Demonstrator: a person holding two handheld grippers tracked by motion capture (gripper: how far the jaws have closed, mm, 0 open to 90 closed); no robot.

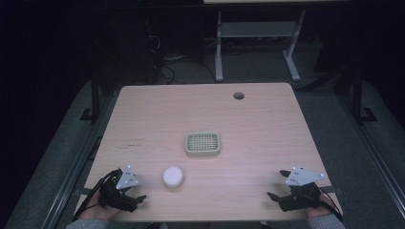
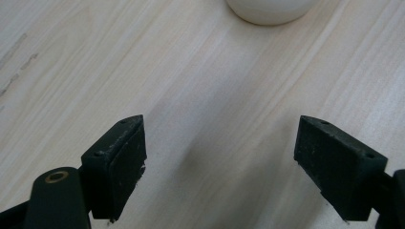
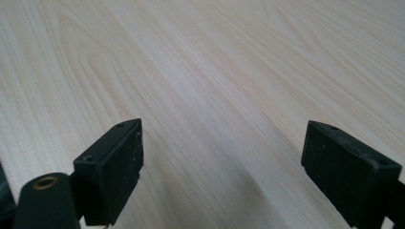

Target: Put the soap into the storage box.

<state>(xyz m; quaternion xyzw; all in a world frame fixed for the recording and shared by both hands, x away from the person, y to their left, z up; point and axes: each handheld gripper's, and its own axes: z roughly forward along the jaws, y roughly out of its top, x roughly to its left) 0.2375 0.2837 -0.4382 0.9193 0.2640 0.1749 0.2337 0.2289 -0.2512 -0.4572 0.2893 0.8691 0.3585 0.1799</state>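
Left tongs nearest the white puck; both tongs spread and empty.

Left tongs sit at the near-left corner of the desk, jaws spread wide with nothing between them; in the left gripper view bare wood fills the gap. White round puck lies just ahead and to the right of them, near but not touching; its lower rim shows at the top of the left gripper view, slightly right of the jaw centreline. It is round, so no long axis to line up with. Right tongs, also spread and empty, rest at the near-right corner, well apart from the puck. Beige grid tray sits beyond the puck, mid-desk. Likely next move: left tongs forward and a bit right to straddle the puck.
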